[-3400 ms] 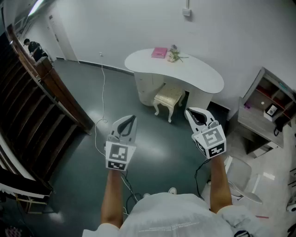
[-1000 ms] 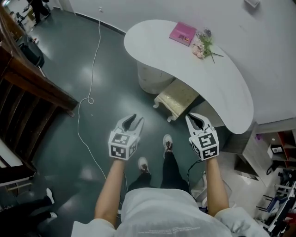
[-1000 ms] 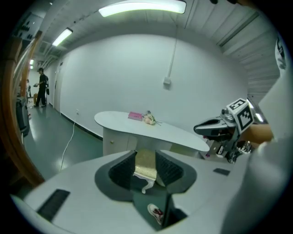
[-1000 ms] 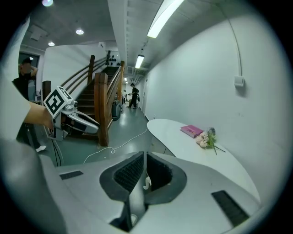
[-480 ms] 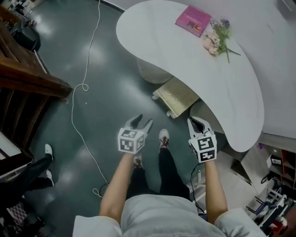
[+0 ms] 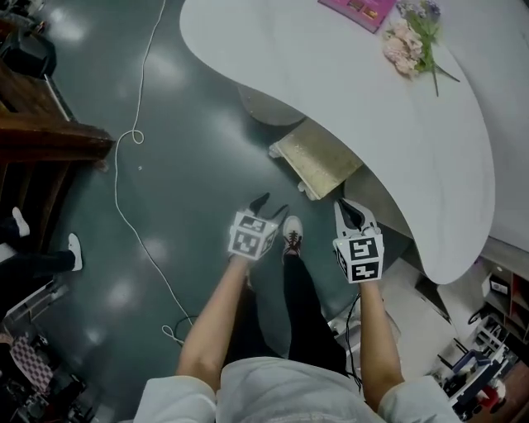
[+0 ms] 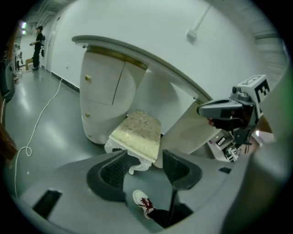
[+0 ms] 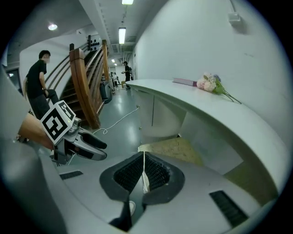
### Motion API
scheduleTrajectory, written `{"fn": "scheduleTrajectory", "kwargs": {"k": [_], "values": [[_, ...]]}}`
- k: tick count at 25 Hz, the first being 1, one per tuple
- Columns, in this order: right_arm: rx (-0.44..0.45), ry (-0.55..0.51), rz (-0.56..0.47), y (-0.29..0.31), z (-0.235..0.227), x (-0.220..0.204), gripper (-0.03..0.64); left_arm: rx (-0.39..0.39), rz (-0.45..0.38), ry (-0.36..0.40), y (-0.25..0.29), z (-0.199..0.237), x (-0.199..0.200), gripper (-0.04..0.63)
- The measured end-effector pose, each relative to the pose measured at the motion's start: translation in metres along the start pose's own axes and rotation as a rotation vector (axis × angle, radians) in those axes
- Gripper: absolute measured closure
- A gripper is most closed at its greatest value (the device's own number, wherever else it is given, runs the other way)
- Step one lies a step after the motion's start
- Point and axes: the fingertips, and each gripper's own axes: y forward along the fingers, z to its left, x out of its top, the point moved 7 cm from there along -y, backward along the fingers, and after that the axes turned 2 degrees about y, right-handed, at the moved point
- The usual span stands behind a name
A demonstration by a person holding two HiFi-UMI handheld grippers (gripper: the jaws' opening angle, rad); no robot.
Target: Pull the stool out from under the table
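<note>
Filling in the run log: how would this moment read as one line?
stool: partly under table | left gripper: jaws opening, empty | right gripper: shut, empty

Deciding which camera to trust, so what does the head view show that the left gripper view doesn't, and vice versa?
Only the head view: the pink book and flowers lying on the table. Only the left gripper view: the knob on the cabinet door. Both: the cushioned stool partly under that table, the white floor cable, a shoe.

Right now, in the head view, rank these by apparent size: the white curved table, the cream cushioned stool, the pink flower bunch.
Largest: white curved table.
Next: cream cushioned stool, partly hidden under the table.
Smallest: pink flower bunch.
</note>
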Motion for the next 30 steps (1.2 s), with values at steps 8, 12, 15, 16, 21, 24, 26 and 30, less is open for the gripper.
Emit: {"fn": "scheduleTrajectory", "kwargs": {"k": [8,12,15,16,21,24,26,30], "values": [[-0.044,0.097,0.017,0.035,-0.007,-0.079,0.603,-0.148,0.074,0.098,0.113,0.003,-0.059,0.344],[-0.049,0.139,0.037,0.053,-0.021,-0.126,0.603,-0.215,0.11,0.109,0.178,-0.002,-0.085,0.318],[-0.059,0.162,0.046,0.066,-0.032,-0.154,0.603,-0.243,0.129,0.126,0.224,-0.008,-0.099,0.291],[-0.063,0.169,0.046,0.069,-0.034,-0.161,0.603,-0.246,0.137,0.128,0.238,-0.008,-0.105,0.282],[-0.073,0.183,0.05,0.072,-0.041,-0.19,0.603,-0.22,0.102,0.165,0.291,-0.008,-0.12,0.265],[-0.078,0.186,0.063,0.07,-0.045,-0.205,0.603,-0.192,0.075,0.18,0.314,-0.011,-0.121,0.265],[-0.088,0.193,0.071,0.066,-0.047,-0.213,0.603,-0.165,0.048,0.188,0.319,-0.014,-0.119,0.267],[-0.103,0.211,0.079,0.061,-0.047,-0.222,0.603,-0.148,0.001,0.183,0.321,-0.012,-0.118,0.278]]}}
